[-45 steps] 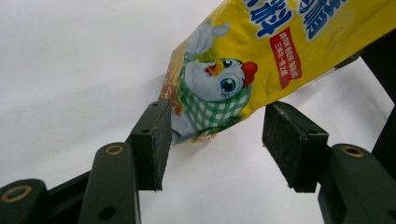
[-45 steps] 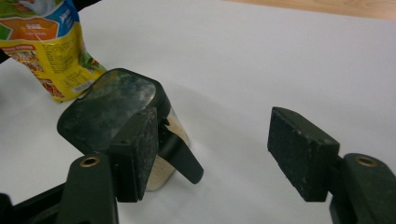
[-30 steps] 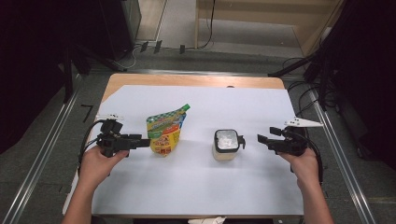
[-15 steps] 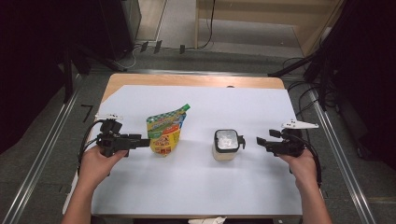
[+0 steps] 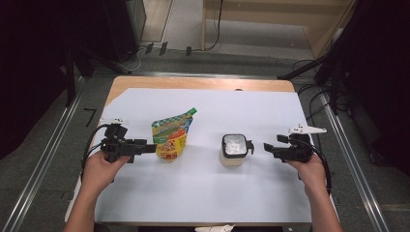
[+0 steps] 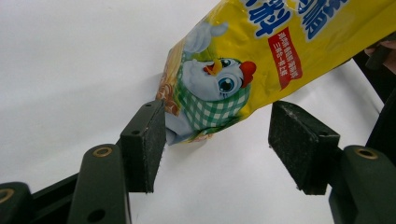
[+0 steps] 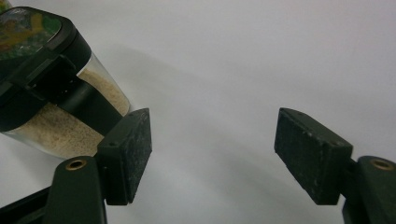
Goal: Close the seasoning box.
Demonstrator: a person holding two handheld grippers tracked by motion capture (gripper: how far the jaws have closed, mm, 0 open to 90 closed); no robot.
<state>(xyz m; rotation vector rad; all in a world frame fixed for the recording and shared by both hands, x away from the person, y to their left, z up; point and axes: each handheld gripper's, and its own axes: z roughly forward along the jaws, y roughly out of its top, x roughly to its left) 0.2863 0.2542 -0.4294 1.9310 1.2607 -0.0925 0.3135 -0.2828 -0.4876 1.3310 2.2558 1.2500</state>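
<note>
Two open grippers beside a pouch and a jar on the white table sheet (image 5: 203, 193)

The left gripper (image 5: 147, 145), jaws wide and just opening further, has the yellow chicken-print pouch's (image 5: 170, 137) corner between its pads unpressed; the right gripper (image 5: 267, 146), jaws wide apart with nothing between them, sits just beside the black-lidded jar of pale granules (image 5: 233, 150), at centre-right

the pouch (image 6: 243, 60) is glossy printed foil-type plastic, crinkly with shiny highlights. the jar (image 7: 56, 93) has clear smooth plastic walls with grainy pale powder inside and a matt black plastic lid. the left tongs (image 6: 224, 144) and right tongs (image 7: 219, 154) are matt black plastic with rough, gritty pads. the counter (image 5: 203, 193) has a smooth matt white sheet over wood.
</note>
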